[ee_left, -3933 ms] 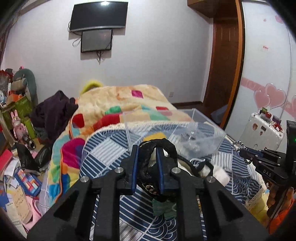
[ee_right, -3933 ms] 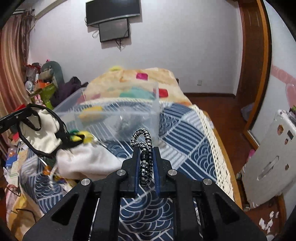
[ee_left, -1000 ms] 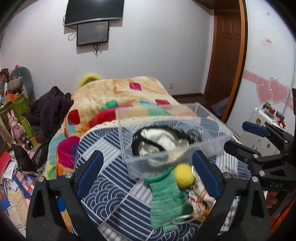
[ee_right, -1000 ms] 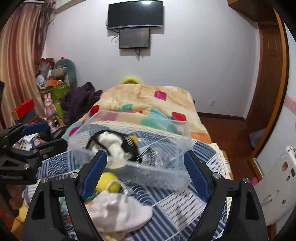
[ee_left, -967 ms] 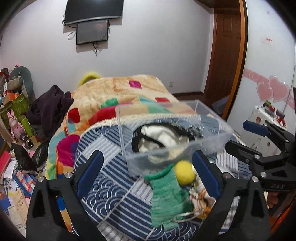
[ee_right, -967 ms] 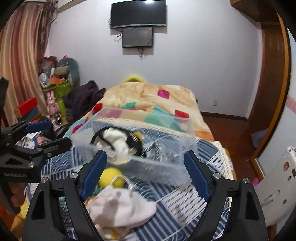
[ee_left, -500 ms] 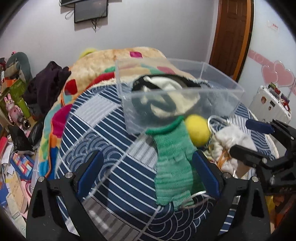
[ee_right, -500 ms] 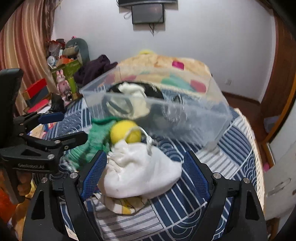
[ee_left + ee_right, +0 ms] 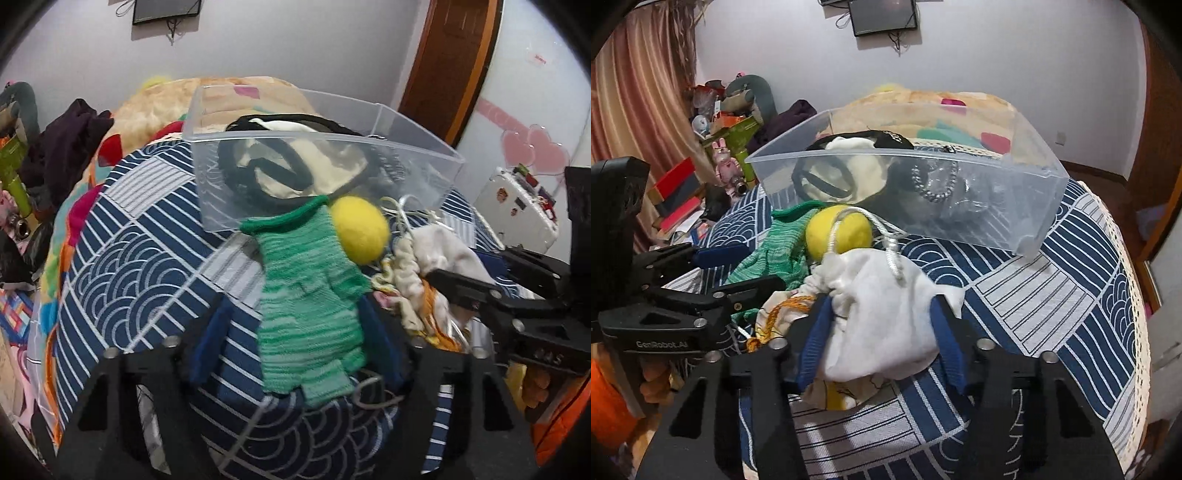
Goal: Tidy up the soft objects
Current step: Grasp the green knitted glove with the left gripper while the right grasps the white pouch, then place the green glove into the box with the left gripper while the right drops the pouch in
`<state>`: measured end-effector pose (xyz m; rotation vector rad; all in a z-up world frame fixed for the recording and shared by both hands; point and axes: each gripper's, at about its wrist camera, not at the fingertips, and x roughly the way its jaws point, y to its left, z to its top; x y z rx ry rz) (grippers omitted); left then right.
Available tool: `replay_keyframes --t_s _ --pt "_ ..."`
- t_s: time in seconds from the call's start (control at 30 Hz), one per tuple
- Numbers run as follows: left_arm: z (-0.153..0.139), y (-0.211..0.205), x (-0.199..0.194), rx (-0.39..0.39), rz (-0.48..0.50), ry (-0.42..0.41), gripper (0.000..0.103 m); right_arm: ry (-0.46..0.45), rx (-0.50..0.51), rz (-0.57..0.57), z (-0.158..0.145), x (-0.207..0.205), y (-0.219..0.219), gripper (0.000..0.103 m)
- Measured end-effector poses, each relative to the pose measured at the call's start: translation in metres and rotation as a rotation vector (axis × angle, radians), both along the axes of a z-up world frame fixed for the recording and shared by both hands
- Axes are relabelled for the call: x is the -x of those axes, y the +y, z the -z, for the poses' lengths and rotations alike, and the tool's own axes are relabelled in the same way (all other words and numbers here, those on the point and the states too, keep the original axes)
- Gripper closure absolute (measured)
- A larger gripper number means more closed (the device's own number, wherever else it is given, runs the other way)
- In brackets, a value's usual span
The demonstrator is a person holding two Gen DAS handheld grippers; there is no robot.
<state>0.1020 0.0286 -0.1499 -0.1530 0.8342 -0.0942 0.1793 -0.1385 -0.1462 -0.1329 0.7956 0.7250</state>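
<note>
A clear plastic bin (image 9: 417,129) (image 9: 960,221) sits on the blue patterned bedspread and holds a black-and-cream cloth (image 9: 280,173) and a braided cord (image 9: 932,181). In front of it lie a green knitted glove (image 9: 310,306) (image 9: 768,254), a yellow ball (image 9: 360,234) (image 9: 840,230) and a white drawstring pouch (image 9: 882,317) (image 9: 443,254). My left gripper (image 9: 301,336) is open with its fingers on either side of the glove. My right gripper (image 9: 881,332) is open with its fingers on either side of the pouch.
The bedspread (image 9: 1052,295) has a lace edge on the right. A colourful blanket (image 9: 147,122) lies behind the bin. Clutter, boxes and toys (image 9: 716,155) stand to the left of the bed. A white suitcase (image 9: 517,206) stands on the right.
Both grippers have let go of the black cloth and the braided cord, which now lie in the bin. Both have dropped low and forward over the glove and the pouch.
</note>
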Motion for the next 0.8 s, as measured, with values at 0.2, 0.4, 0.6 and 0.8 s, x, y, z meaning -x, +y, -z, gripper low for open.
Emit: replay_keyframes --t_s 0.2,0.4,0.6,0.8 --pt "-0.006 -0.012 0.008 0.004 0.033 -0.010 0.075 -0.024 -0.014 0.001 -0.004 0.004 -0.002 0.081" --pt "-0.015 -0.007 0.017 0.006 0.013 -0.030 0.082 -0.058 -0.019 0.009 -0.009 0.005 -0.004 0.088" --pt "-0.035 0.006 0.033 -0.017 -0.023 -0.097 0.082 -0.104 -0.052 0.045 -0.025 0.006 -0.014 0.089" --pt "-0.062 0.014 0.041 -0.027 -0.049 -0.180 0.082 -0.163 -0.091 0.088 -0.046 0.009 -0.024 0.089"
